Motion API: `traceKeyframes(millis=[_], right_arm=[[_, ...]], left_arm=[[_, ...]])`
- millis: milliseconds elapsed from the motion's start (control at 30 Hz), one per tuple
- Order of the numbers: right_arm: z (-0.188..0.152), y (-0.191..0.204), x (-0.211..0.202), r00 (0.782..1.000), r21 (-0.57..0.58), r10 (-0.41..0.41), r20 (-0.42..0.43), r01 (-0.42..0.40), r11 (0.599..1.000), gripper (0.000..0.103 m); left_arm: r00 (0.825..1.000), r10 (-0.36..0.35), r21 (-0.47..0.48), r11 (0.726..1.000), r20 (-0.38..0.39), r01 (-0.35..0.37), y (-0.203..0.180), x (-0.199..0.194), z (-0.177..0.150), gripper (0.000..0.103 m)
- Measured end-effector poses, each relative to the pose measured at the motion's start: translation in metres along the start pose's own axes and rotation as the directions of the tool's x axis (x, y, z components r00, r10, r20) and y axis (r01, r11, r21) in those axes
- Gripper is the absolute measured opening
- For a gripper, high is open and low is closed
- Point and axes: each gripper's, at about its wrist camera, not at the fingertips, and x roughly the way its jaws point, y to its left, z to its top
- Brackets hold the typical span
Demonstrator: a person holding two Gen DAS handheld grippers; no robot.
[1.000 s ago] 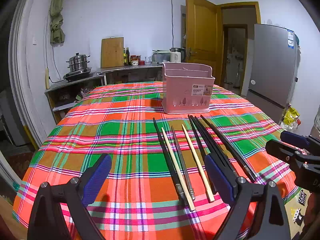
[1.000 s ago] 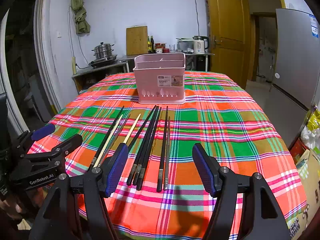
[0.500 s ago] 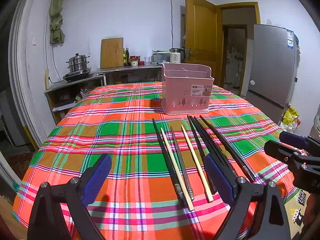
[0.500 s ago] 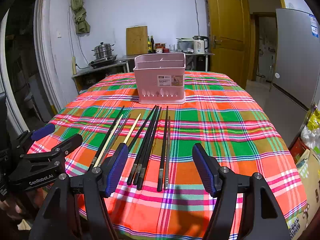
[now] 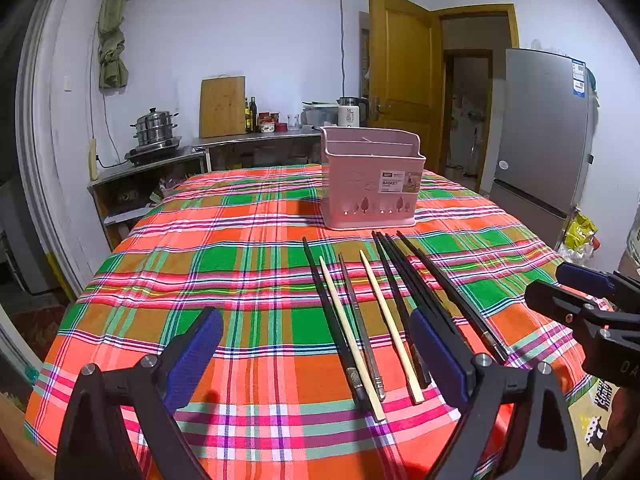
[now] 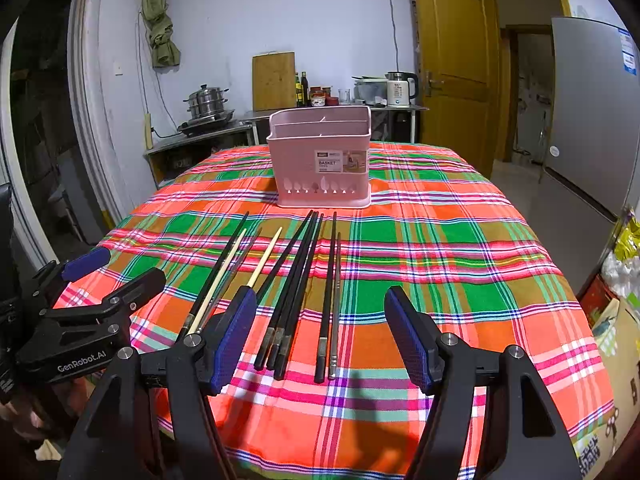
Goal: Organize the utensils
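Both claws gape, empty: left claw (image 5: pixel 316 356), right claw (image 6: pixel 320 336). Chopsticks (image 6: pixel 296 276) lie between right claw's pads, pointing toward basket (image 6: pixel 320 160).

Home kitchen, fridge (image 5: pixel 540 128), steamer pot (image 5: pixel 154 128), kettle (image 6: pixel 400 89)

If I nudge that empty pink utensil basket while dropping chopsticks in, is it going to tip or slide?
The pink utensil basket looks like thin plastic with cut-out holes, so probably light and easy to shove. It stands on a plaid tablecloth, which may bunch or slip under it. Its base seems wide for its height, so sliding looks likelier than tipping. Both tongs, left and right, are open.
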Motion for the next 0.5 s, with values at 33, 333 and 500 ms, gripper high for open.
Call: traceKeyframes(millis=[33, 333, 500], right_arm=[[-0.0001, -0.0001, 0.0002, 1.000, 0.001, 0.000, -0.001, 0.000, 1.000, 0.067], [-0.0004, -0.0001, 0.0001, 1.000, 0.001, 0.000, -0.001, 0.000, 1.000, 0.067], [-0.0003, 0.0003, 0.0006, 1.000, 0.001, 0.000, -0.002, 0.000, 1.000, 0.067]], left_arm=[[1.000, 0.000, 0.001, 1.000, 0.000, 0.000, -0.0001, 0.0001, -0.0001, 0.095], [1.000, 0.000, 0.001, 1.000, -0.001, 0.000, -0.0016, -0.0008, 0.0009, 0.095], [1.000, 0.000, 0.004, 1.000, -0.008, 0.000, -0.0003, 0.0014, 0.0010, 0.095]])
